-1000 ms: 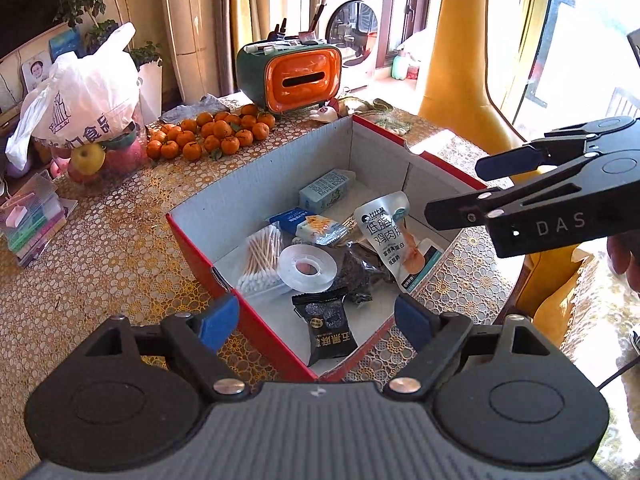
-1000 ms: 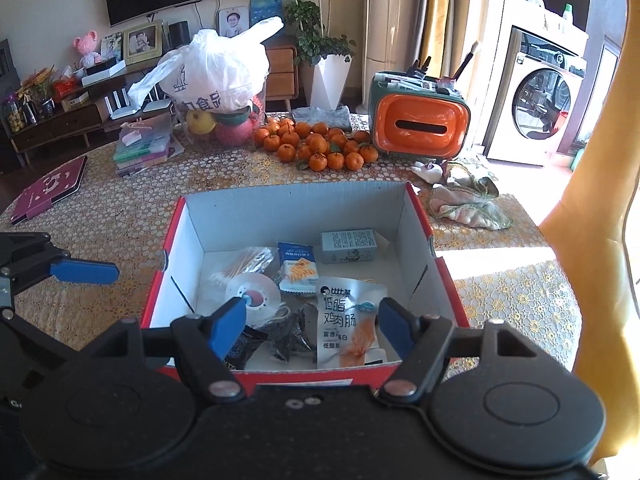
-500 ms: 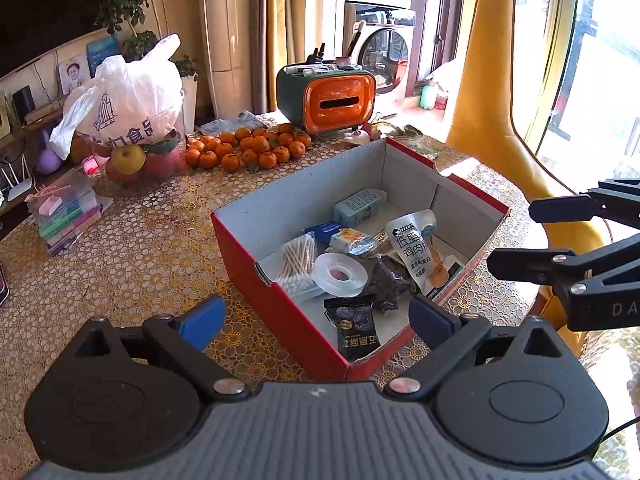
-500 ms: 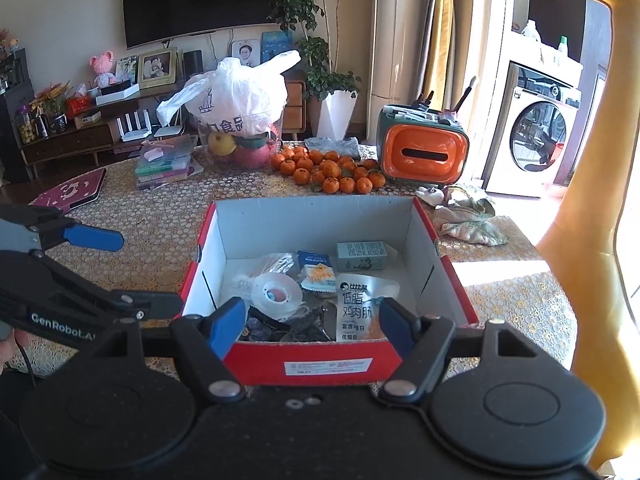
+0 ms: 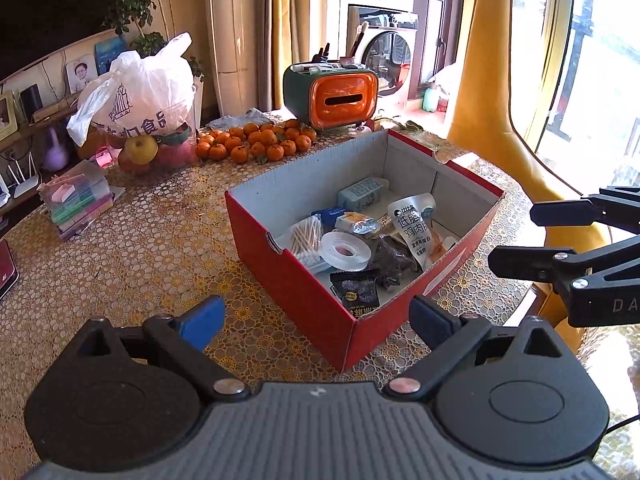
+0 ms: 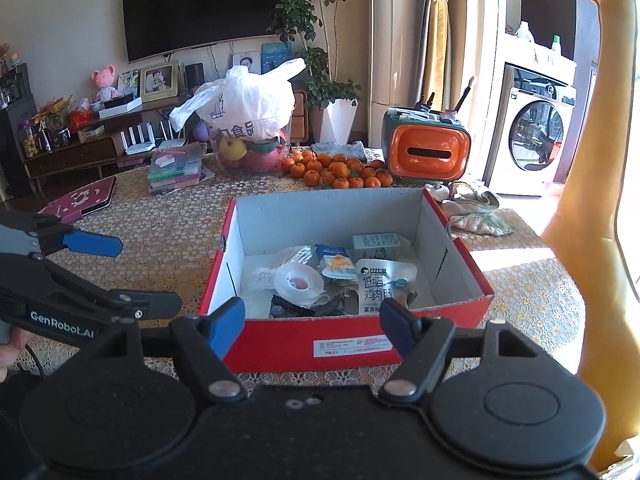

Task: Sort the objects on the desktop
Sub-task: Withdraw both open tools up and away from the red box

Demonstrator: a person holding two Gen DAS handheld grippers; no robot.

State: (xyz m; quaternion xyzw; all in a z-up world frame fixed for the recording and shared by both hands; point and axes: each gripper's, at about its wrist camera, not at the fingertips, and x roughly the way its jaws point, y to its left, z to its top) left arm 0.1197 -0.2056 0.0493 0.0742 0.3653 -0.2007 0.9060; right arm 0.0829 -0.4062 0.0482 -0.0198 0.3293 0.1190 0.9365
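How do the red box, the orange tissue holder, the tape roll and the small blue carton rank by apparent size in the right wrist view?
1. red box, by far the largest
2. orange tissue holder, though it stands farther back
3. tape roll and small blue carton: they look alike, so no ranking

Tangerines (image 6: 338,170): heaped on the table just left of the orange tissue holder (image 6: 426,152).
White plastic bag (image 6: 244,106): draped over a bowl of apples (image 6: 244,156).
Washing machine (image 6: 536,136): stood beyond the table.
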